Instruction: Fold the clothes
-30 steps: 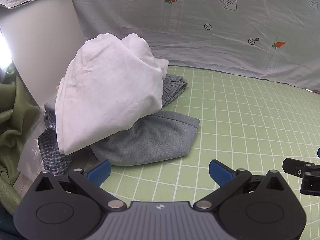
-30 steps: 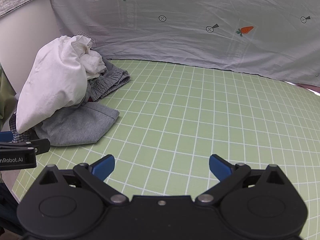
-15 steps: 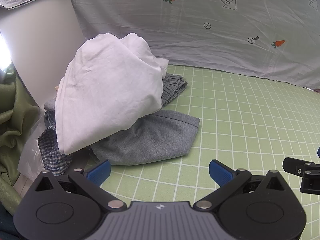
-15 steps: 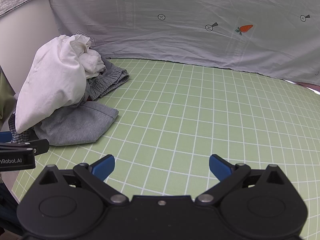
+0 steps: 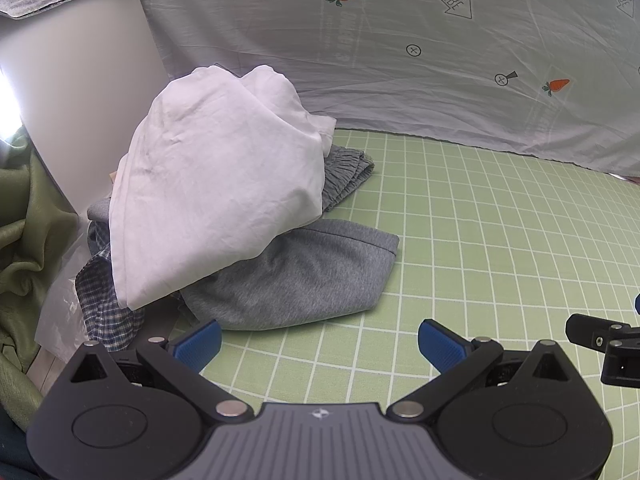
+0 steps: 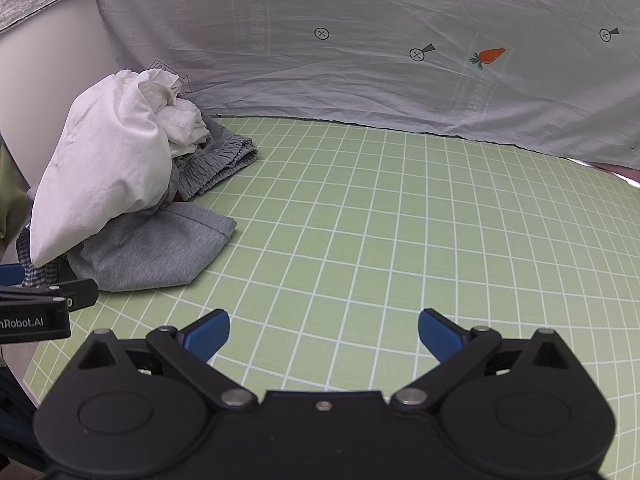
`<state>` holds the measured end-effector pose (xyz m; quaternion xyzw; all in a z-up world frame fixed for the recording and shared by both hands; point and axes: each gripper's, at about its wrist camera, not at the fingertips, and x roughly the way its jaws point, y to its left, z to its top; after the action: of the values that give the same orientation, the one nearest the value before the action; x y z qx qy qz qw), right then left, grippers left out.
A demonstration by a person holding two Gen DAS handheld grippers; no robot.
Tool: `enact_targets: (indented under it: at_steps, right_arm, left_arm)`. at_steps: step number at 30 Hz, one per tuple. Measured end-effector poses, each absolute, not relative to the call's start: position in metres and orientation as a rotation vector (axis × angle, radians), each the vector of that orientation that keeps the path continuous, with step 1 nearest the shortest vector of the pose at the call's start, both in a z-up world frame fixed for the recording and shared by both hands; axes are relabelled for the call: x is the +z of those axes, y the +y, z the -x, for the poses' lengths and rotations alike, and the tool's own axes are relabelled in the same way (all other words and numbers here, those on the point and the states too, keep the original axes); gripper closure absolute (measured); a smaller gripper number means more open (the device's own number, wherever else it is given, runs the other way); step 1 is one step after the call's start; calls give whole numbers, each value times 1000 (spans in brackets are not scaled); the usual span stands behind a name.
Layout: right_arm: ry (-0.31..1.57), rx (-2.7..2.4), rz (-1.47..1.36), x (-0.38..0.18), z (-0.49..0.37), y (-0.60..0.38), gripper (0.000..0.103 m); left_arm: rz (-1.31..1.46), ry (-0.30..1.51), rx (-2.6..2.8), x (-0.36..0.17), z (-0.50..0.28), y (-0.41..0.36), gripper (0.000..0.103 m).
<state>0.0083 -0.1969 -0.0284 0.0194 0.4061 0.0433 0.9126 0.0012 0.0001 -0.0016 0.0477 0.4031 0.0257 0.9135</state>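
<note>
A pile of clothes lies at the left end of the green grid mat (image 5: 480, 240). A crumpled white garment (image 5: 216, 208) sits on top, over a flat grey garment (image 5: 304, 276), a gathered grey piece (image 5: 344, 176) and a blue checked cloth (image 5: 100, 304). The pile also shows in the right wrist view, with the white garment (image 6: 104, 176) over the grey garment (image 6: 160, 248). My left gripper (image 5: 318, 340) is open and empty, just in front of the grey garment. My right gripper (image 6: 324, 332) is open and empty over bare mat, right of the pile.
A grey sheet printed with carrots and arrows (image 5: 440, 60) hangs behind the mat. A white wall or box (image 5: 80, 100) stands behind the pile. Green fabric (image 5: 24, 240) hangs off the left side. The mat's left edge (image 6: 32, 364) is near.
Almost nothing has changed. Both grippers have stayed open and held nearly still. The right wrist view has drifted very slightly.
</note>
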Motion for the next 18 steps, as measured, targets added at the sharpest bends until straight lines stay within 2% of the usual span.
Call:
enact_targets:
  at_steps: [18]
  right_arm:
    - [854, 89, -41, -32, -13, -194, 1]
  left_arm:
    - [-89, 851, 50, -7, -9, 1, 0]
